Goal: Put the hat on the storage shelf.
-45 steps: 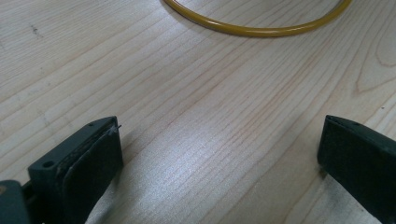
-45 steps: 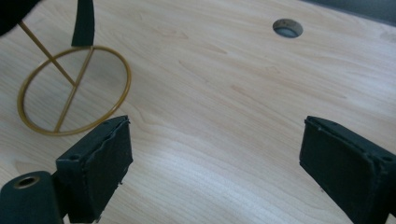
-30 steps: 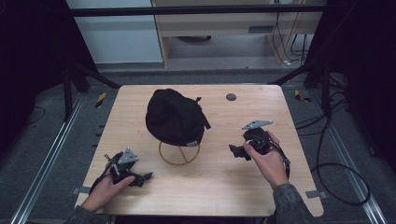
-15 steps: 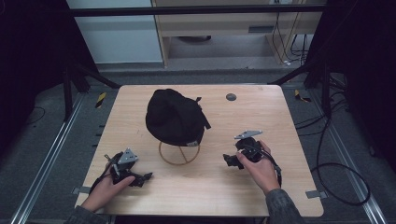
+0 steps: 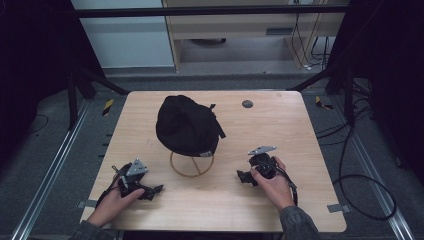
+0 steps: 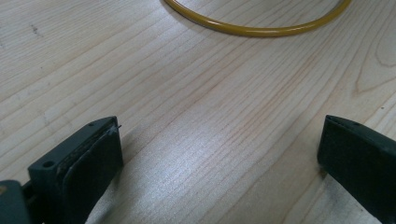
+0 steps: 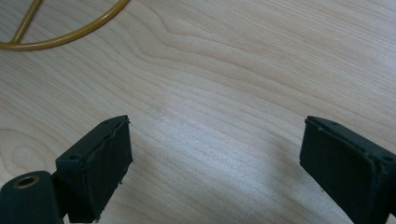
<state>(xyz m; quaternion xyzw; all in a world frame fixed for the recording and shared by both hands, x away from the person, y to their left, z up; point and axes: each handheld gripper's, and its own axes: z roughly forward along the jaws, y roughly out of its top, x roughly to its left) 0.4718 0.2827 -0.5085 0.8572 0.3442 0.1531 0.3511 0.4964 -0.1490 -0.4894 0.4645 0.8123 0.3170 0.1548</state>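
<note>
A black cap [image 5: 187,125] sits on a brass-coloured wire stand whose ring base [image 5: 192,164] rests on the wooden table [image 5: 280,125]. My left gripper [image 5: 152,190] lies low at the front left of the table, open, with bare wood between its jaws. Part of the ring base [image 6: 254,29] curves across the top of the left gripper view. My right gripper [image 5: 243,178] rests on the table at the front right, a little right of the stand, also open over bare wood. The ring base [image 7: 65,35] shows at the top left of the right gripper view.
A small dark round disc [image 5: 247,104] lies near the table's far edge. Cables [image 5: 360,185] trail on the floor to the right. Metal rails [image 5: 50,170] run along the floor on both sides of the table.
My right gripper has moved toward the front edge and slightly left, coming down onto the table. The left gripper and the cap have stayed put.
</note>
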